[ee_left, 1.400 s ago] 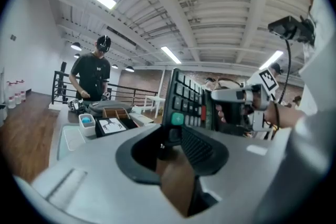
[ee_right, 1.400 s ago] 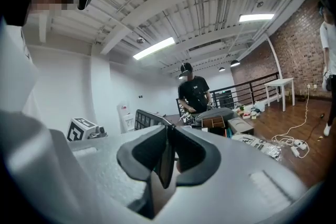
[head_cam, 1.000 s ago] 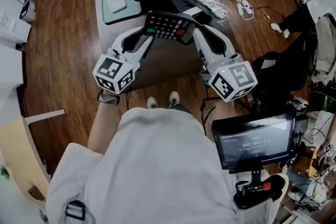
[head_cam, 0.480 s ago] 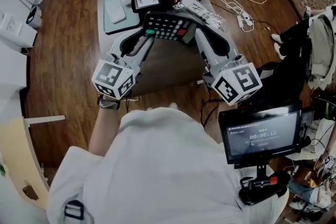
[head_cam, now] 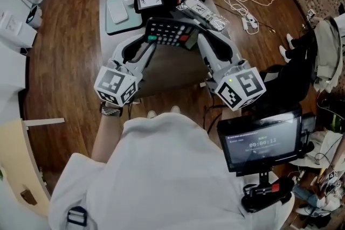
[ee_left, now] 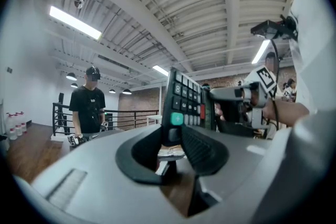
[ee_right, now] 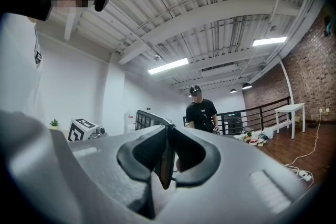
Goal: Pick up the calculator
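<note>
Since a second ago the flat black plastic calculator (head_cam: pixel 168 33) and both grippers have shifted only slightly. It hangs above the middle of the grey bench (head_cam: pixel 167 70), clear of the top. The left gripper (head_cam: pixel 151 40) and right gripper (head_cam: pixel 195 39) reach forward level and angle inward towards each other, with their marker cubes (head_cam: pixel 115 86) nearest the person. The left jaws stand wide, their ribbed black pads (ee_left: pixel 202 147) clamping the calculator's end by its green key (ee_left: pixel 176 119). The right jaws stand narrow, pinching its thin opposite edge.

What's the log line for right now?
calculator: held at both ends | left gripper: shut on calculator | right gripper: shut on calculator
</note>
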Demonstrator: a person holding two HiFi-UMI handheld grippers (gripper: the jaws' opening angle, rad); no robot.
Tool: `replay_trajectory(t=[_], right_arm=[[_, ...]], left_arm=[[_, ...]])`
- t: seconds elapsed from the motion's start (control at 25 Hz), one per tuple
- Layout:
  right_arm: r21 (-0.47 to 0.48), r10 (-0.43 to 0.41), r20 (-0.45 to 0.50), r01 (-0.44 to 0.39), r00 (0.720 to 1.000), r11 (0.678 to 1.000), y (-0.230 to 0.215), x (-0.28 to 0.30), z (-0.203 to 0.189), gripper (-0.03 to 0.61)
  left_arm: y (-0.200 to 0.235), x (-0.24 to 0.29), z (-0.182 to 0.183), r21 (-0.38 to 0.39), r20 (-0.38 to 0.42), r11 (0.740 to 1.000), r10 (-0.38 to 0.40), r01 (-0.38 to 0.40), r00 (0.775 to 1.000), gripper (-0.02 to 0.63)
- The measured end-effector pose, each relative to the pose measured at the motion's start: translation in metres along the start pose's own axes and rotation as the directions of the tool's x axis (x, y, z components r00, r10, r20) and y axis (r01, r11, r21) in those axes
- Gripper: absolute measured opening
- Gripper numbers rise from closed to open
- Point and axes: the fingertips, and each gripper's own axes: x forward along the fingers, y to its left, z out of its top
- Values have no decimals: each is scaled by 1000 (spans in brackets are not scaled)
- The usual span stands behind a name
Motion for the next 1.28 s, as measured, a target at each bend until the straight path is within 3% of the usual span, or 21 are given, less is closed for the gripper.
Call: replay_trajectory(t=[0.92, 1.28], right_arm=[[19, -58, -101, 61, 993, 998, 54, 5, -32, 50], [43, -21, -98, 26, 995, 999, 42, -3, -44, 51]], left_arm=[[11, -47, -37, -116, -42, 991, -68, 63, 997, 129], [-2, -45, -51, -109, -74, 994, -25, 17, 997, 128]])
